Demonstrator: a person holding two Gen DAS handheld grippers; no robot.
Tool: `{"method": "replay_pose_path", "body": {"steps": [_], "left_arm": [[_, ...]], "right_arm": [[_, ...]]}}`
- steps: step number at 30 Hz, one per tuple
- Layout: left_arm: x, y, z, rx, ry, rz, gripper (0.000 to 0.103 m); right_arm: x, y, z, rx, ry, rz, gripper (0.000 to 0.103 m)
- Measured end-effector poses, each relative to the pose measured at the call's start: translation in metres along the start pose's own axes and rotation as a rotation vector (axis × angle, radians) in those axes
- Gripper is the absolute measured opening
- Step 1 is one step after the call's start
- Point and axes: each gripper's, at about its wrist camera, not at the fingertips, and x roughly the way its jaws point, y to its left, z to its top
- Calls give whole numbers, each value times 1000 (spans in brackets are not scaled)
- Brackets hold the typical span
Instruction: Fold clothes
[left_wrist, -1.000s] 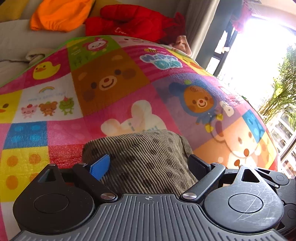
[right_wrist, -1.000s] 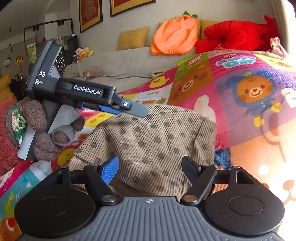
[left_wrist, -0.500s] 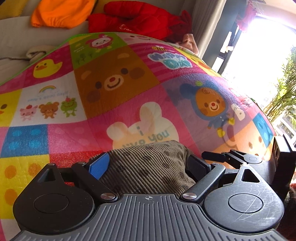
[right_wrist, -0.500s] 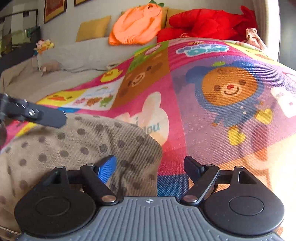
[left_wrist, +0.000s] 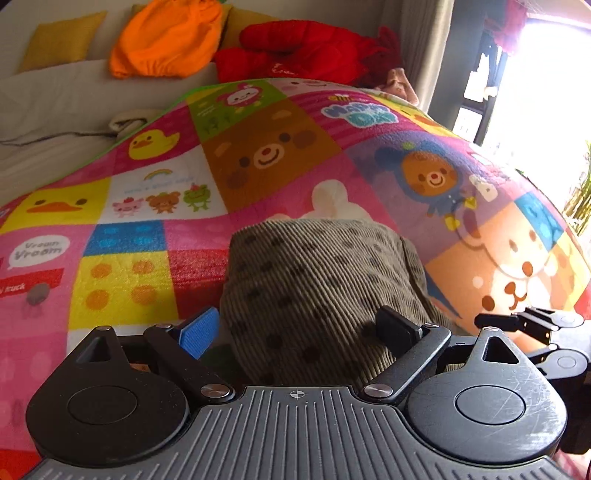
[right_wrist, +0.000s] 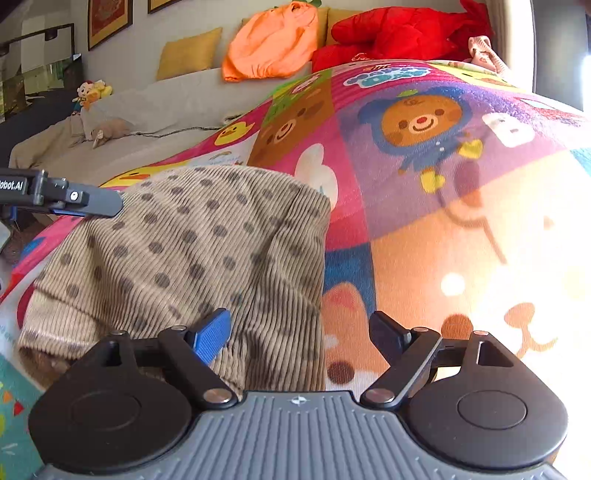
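Tan ribbed cloth with dark dots, the garment lies bunched on a bright cartoon blanket. The left hand-held gripper stands wide, with the garment lying between its fingers. The right hand-held gripper is wide too, its blue finger over the garment's edge. An orange cushion and red plush sit behind.
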Motion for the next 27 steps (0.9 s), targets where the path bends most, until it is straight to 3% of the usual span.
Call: {"method": "replay_pose_path", "body": {"steps": [2,5,9,12,19,27], "left_arm": [[-12,-9,-16,30,21,33,96],[-35,-16,-40,-3,22,79,97],[-68,-28,-71,-96,9,111,103],[-87,-43,-94,-135,20,149,103],[-107,-75,-139,-102,39,239,103],[-99,-89,-142,-21,77,326,103]], "right_arm": [[-10,1,-7,23,7,0,83],[-27,-3,-14,98,7,17,83],[-60,-3,-34,173,0,62,98],[-84,8,-56,172,3,70,102],[-120,38,-100,106,46,-20,103],[-117,42,-105,66,79,-101,103]]}}
